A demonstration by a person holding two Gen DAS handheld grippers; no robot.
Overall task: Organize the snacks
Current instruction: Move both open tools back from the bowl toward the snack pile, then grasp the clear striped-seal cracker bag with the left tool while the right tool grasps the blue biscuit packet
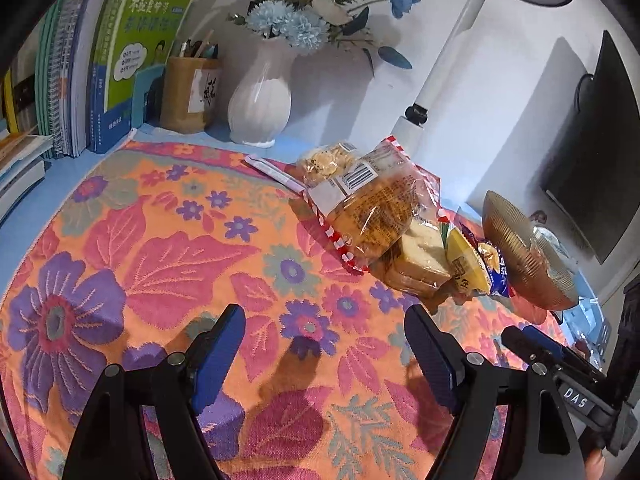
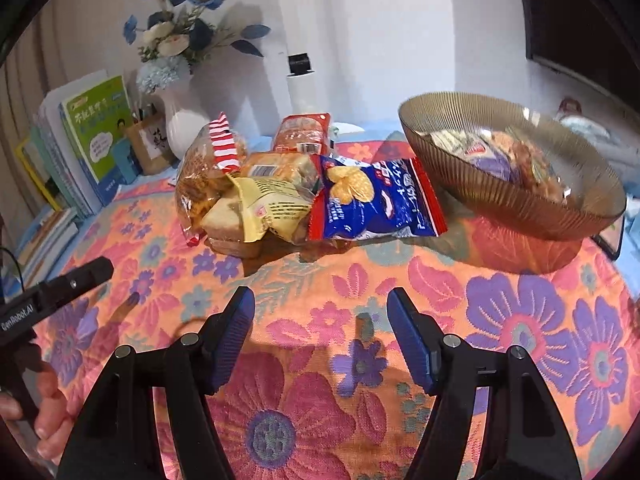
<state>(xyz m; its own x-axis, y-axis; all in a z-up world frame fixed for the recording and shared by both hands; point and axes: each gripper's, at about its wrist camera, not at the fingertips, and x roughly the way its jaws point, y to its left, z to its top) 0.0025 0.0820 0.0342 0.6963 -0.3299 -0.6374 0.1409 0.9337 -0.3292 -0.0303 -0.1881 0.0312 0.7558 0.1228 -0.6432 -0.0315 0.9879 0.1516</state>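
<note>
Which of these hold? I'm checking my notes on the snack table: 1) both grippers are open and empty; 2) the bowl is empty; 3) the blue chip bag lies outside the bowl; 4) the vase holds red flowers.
1) True: the left gripper and right gripper grip nothing.
2) False: the bowl already holds snack packets.
3) True: the blue chip bag lies on the cloth beside it.
4) False: the vase holds blue and white flowers.

Surface [image 2: 320, 280] covered by orange floral cloth [image 1: 160, 248]. Snack pile at 12 o'clock in the right wrist view: blue chip bag [image 2: 376, 200], yellow packet [image 2: 268, 206], clear bread bags [image 2: 200, 184], red pack [image 2: 304, 132] behind. Ribbed amber bowl [image 2: 500, 196] at 2 o'clock, holding packets. White vase [image 1: 260, 100], pen holder [image 1: 188, 96], books [image 1: 132, 60] at 11 o'clock in the left wrist view.
</note>
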